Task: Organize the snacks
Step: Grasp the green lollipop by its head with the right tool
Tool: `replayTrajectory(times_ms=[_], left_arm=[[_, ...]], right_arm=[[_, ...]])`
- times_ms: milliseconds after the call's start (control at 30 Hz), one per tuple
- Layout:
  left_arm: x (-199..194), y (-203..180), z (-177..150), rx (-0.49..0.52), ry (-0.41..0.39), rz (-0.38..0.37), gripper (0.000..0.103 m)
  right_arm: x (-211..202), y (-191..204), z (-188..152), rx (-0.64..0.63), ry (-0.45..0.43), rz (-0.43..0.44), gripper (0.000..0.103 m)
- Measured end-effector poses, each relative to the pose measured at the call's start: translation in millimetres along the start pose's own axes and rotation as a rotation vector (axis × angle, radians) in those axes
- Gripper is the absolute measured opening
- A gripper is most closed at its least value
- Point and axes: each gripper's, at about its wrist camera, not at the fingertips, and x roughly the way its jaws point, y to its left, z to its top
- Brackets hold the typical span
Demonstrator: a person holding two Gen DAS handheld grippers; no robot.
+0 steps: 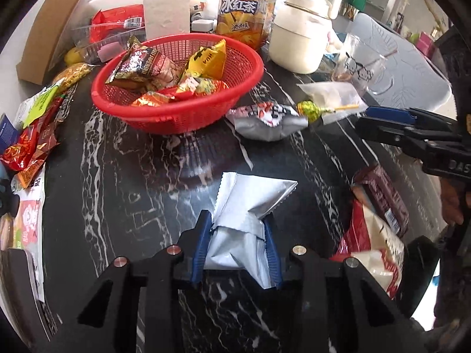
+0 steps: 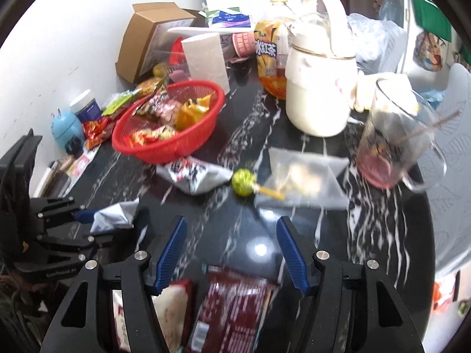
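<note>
My left gripper (image 1: 237,220) is shut on a plain silver foil packet (image 1: 250,203) just above the black marble table; its blue pads pinch the packet's lower half. The same packet (image 2: 117,214) shows at the left of the right wrist view. A red plastic basket (image 1: 176,114) holding several snack packs stands beyond it. My right gripper (image 2: 232,223) is open with only bare table between its fingers, and a dark red packet (image 2: 235,303) lies under its base. Ahead of it lie a printed silver packet (image 2: 194,173), a green lollipop (image 2: 243,182) and a clear bag (image 2: 303,176).
A white jug (image 1: 300,38), an iced tea bottle (image 1: 244,8) and a glass cup (image 2: 388,147) stand at the back and right. A cardboard box (image 1: 50,29) and loose snack packs (image 1: 32,147) crowd the left edge. A red and white bag (image 1: 374,250) lies at the right.
</note>
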Motion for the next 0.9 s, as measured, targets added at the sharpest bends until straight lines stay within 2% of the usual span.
replayTrajectory(times_ms=[67,100,233,433,533,667,700,800,900], left_arm=[[-1.5,0.7,5.1,0.002,-0.007,0.003,0.034],[-2.8,0.4,7.2,0.001,-0.012,0.004,0.034],[-5.9,2.4,16.7,-0.01,-0.031,0.003,0.034],[-7.7,4.2,20.7,-0.029,-0.046,-0.005,0.034],[-7.0,3.4,20.5,-0.025,-0.04,-0.001,0.034],[-5.3,3.3,17.8,-0.035,-0.03,-0.005,0.034],[-5.1,3.7,16.9,-0.039,-0.028,-0.005,0.034],[-6.1,5.0,15.1,-0.052,-0.028,0.0,0.034],[-7.2,6.6,13.0,-0.054,-0.027,0.009,0.034]], right_arm=[[6.5,-0.6,7.0,-0.024,-0.008,-0.002,0.061],[8.7,-1.2,9.4,-0.031,-0.01,-0.005,0.056],[21.0,-4.0,19.9,-0.062,0.004,0.011,0.051],[31.6,-3.1,34.0,-0.118,-0.001,0.012,0.051],[43.6,-1.7,38.6,-0.163,0.027,0.022,0.051],[62.6,-2.0,36.9,-0.175,0.11,0.061,0.051],[65.5,-2.3,35.0,-0.173,0.128,0.074,0.048],[70.4,-3.2,29.4,-0.148,0.155,0.122,0.031],[69.2,-1.9,24.6,-0.14,0.148,0.103,0.021]])
